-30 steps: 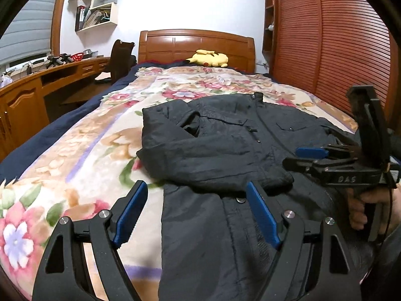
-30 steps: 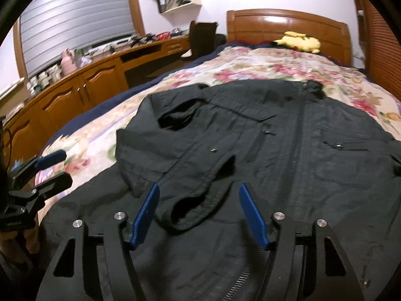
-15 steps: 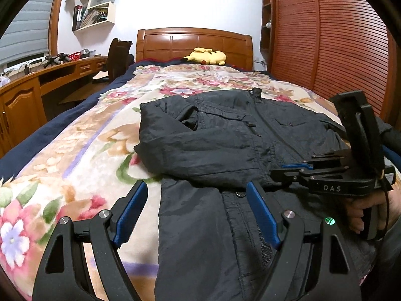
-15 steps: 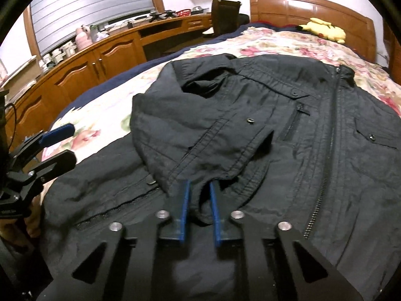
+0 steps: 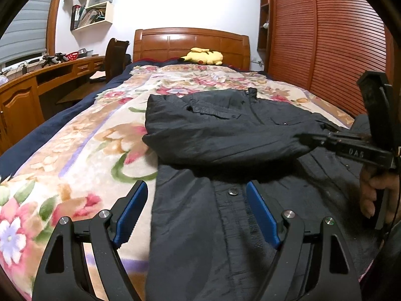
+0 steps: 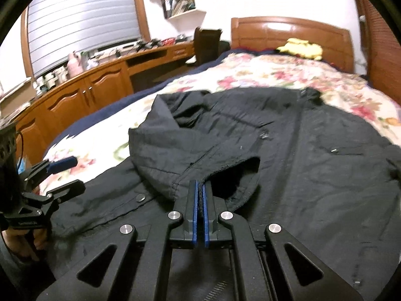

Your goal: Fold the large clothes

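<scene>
Right gripper (image 6: pixel 200 188) clamped on the sleeve cuff (image 6: pixel 225 173) of the black jacket (image 5: pixel 225 130); left gripper (image 5: pixel 198 200) spread apart above its hem.

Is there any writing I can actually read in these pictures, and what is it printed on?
"DAS": pale letters on the black body of the right gripper, seen from the left wrist camera.
Small pale lettering on the left gripper: too blurred to read.
Spines of the books on the wall shelf: too small to read.
</scene>
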`<state>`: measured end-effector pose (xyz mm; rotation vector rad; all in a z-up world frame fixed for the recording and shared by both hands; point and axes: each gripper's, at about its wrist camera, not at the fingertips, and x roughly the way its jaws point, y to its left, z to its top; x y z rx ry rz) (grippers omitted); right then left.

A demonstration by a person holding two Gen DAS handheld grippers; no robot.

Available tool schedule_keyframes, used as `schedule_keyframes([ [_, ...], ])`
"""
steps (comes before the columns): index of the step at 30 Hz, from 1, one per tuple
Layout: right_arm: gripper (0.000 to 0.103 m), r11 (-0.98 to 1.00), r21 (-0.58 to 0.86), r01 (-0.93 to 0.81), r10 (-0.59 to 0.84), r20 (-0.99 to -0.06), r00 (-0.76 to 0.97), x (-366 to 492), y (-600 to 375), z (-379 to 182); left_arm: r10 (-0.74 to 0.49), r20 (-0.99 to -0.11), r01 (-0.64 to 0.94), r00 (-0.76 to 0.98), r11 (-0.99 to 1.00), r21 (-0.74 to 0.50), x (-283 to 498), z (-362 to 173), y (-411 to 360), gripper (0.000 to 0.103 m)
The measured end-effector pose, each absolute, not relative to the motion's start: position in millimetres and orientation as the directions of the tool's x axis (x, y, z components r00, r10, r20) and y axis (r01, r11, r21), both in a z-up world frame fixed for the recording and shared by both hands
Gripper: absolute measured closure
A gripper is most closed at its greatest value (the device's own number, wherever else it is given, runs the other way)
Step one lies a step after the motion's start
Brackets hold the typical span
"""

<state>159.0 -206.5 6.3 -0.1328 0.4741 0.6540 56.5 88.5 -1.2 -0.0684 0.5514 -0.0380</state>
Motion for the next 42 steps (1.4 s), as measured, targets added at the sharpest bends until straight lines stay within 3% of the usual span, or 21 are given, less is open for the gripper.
schedule_keyframes([
  [17, 0.1, 0.949, -0.027, -0.313, 0.29, -0.303, 0.908, 100.4, -272.7, 15.6, -0.139, -0.483, 0.102, 0.864, 0.99, -0.101, 55.0, 11.4, 61.1, 0.021],
  [23, 0.1, 0.961, -0.038, -0.274, 0.247, -0.33, 0.911, 89.3, -264.1, 8.8, -0.152, -0.481, 0.115, 0.864, 0.988, -0.105, 54.6, 12.9, 56.1, 0.021],
  [29, 0.099, 0.955, 0.017, -0.297, 0.275, -0.435, 0.857, 80.8, -277.3, -2.4, -0.164, -0.482, 0.123, 0.861, 0.986, -0.115, 56.2, 13.4, 57.4, 0.021],
  [32, 0.085, 0.958, 0.0, -0.287, 0.256, -0.448, 0.856, 71.9, -279.5, 3.9, -0.175, -0.486, 0.128, 0.856, 0.983, -0.129, 57.1, 13.8, 58.6, 0.021],
  [34, 0.064, 0.957, -0.034, -0.288, 0.243, -0.444, 0.862, 67.1, -283.2, 13.0, -0.18, -0.487, 0.132, 0.855, 0.982, -0.132, 58.0, 14.3, 57.7, 0.021],
  [35, 0.048, 0.957, -0.05, -0.285, 0.235, -0.44, 0.867, 66.5, -282.9, 17.1, -0.181, -0.487, 0.133, 0.854, 0.982, -0.131, 58.1, 14.6, 57.2, 0.021],
  [36, 0.04, 0.959, -0.061, -0.277, 0.224, -0.437, 0.871, 66.6, -283.9, 21.5, -0.182, -0.487, 0.135, 0.854, 0.982, -0.13, 58.3, 14.6, 56.2, 0.021],
  [42, 0.039, 0.969, -0.025, -0.245, 0.199, -0.504, 0.84, 110.2, -295.6, 29.6, -0.187, -0.492, 0.14, 0.851, 0.982, -0.13, 59.0, 13.9, 54.0, 0.021],
])
